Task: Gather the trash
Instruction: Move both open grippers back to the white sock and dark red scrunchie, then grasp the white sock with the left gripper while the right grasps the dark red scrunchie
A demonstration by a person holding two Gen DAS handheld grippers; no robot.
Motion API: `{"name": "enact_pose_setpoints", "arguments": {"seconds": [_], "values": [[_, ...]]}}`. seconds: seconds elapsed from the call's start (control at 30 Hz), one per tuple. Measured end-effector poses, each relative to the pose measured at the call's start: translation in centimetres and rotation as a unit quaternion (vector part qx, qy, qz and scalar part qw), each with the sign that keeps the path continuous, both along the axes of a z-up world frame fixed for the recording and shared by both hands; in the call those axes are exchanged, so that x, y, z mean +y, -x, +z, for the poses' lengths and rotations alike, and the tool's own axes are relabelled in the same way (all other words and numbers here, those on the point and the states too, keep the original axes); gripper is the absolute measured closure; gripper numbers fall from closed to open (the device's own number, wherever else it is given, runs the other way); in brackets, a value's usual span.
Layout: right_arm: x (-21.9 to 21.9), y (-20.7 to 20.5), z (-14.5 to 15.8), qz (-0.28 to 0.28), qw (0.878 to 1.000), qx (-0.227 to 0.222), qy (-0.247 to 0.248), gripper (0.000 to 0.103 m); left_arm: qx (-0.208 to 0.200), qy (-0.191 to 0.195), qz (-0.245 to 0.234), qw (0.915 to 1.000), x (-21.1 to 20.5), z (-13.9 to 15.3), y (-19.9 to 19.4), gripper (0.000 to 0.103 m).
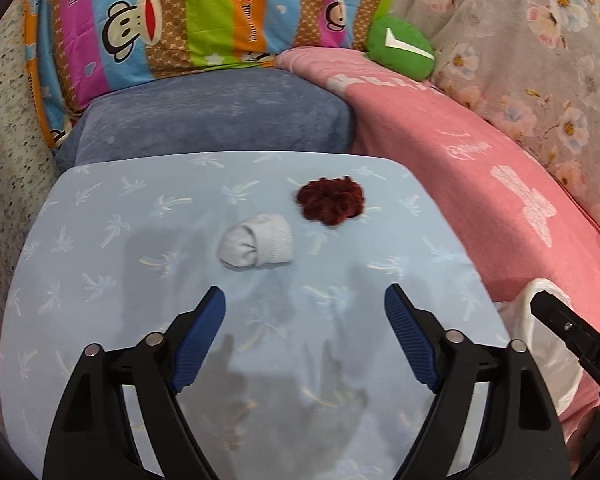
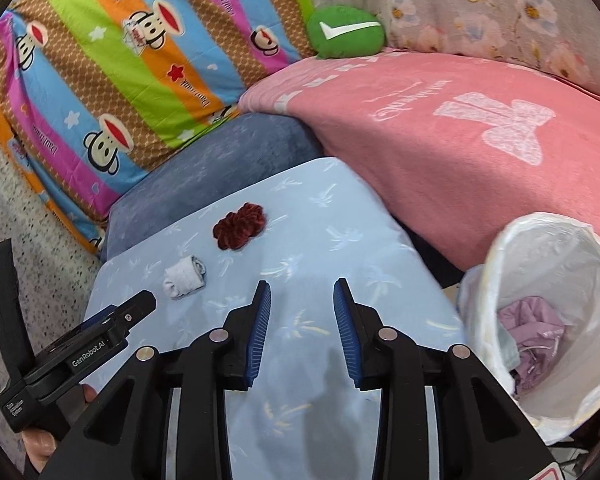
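The left claw [image 1: 305, 304] is seen with its jaws wide apart and nothing between them, above the light blue table [image 1: 100, 240]. The right claw [image 2: 302, 300] is also apart, more narrowly, and nothing is held in it. No earlier picture is given, so nothing is said of movement.

Two things lie on the table ahead of the claws: a rolled white sock [image 1: 257, 246] and, just beside it and a little farther, a dark red scrunchie [image 1: 331, 200]. They are near each other but not touching. Whether the scrunchie is fabric or yarn cannot be told.

In the left wrist view the white bin bag [image 1: 548, 344] is cut off at the right edge and partly hidden by the other black tool; its inside is not seen. In the right wrist view the bin [image 2: 556, 320] is shown open beside the table, lined with white plastic, with crumpled lilac trash [image 2: 534, 336] lying in it. What this trash is made of is hard to make out.

On the left tool, in the right wrist view, "GenRobot.AI" can be read; a second small label below it is too small. Only the letters "DA" are visible on the right tool in the left view. A hand [image 2: 40, 446] is partly seen at the lower left edge. The writing on the striped monkey quilt [image 2: 120, 80] and on the pink blanket [image 2: 440, 152] is blurred. A green cushion [image 2: 346, 32] carries a white check mark.
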State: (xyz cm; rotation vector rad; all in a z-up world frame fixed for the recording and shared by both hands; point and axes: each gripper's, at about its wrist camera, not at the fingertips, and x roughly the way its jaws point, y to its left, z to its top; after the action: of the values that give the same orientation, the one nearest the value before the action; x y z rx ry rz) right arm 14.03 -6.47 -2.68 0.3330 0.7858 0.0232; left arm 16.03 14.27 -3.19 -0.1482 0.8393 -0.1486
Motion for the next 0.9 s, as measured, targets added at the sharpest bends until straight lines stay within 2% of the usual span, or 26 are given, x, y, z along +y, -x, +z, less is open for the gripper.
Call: {"name": "enact_pose_setpoints", "arguments": {"seconds": [0.17, 0.5, 0.7, 0.8, 0.9], "values": [[2.7, -2.5, -1.0, 0.021, 1.000, 0.007, 0.004, 0.068, 0.005, -0.012, 0.021, 0.9997, 1.9, -0.8, -1.6, 0.011], [6.3, -8.1, -2.7, 0.038, 0.999, 0.025, 0.016, 0.062, 0.025, -0.018, 0.028, 0.9992, 3.1, -2.9, -5.2, 0.011], [7.1, -12.3, -4.1, 0.042, 0.998, 0.044, 0.001, 0.061, 0.049, -0.002, 0.015, 0.9987, 3.1, -4.5, -7.5, 0.011], [7.5, -14.7, -5.0, 0.041, 0.998, 0.052, -0.006, 0.061, 0.059, 0.006, 0.011, 0.9982, 3.1, -5.3, -8.5, 0.014], [8.0, -17.1, -5.7, 0.042, 0.997, 0.061, -0.004, 0.061, 0.074, 0.022, 0.002, 0.9970, 3.2, -6.1, -9.3, 0.025]]}}
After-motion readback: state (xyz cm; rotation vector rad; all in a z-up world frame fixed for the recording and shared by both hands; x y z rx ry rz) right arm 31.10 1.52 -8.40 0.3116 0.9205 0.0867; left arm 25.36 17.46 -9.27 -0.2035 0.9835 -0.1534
